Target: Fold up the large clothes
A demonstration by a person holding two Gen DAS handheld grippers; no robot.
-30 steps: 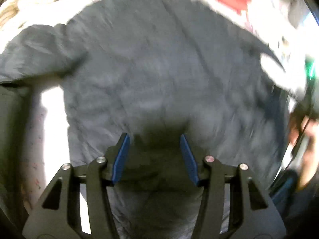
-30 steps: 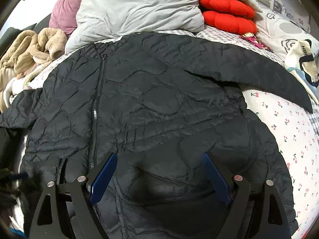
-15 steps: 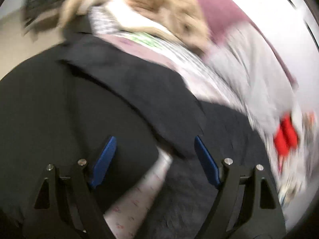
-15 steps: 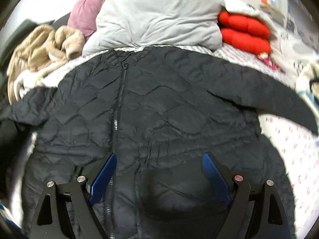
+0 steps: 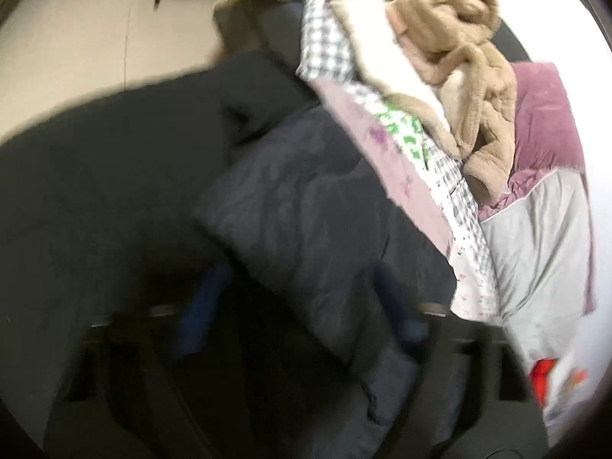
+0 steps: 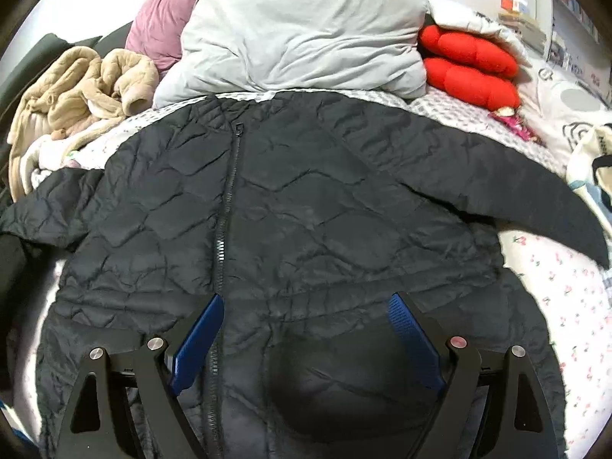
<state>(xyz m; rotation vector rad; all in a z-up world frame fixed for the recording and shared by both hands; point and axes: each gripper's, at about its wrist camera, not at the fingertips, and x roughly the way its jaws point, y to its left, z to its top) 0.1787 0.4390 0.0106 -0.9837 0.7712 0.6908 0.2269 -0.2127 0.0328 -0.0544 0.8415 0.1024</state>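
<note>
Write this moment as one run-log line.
jacket: flat, zipped, unfolded | left hand-held gripper: open over sleeve | right hand-held gripper: open above hem

Left wrist view is badly motion-smeared; the left gripper [image 5: 302, 306] is lost in dim murk, and the upper right is blown out white. Right wrist view is sharp and evenly lit, with fisheye bending at the rim and a soft round shadow cast on the jacket [image 6: 306, 210].

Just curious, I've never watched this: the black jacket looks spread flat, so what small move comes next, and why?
Probably the left gripper lowers and closes on the left sleeve, to fold it inward. The black jacket lies zipped and flat, both sleeves out; both grippers are open and empty.
</note>
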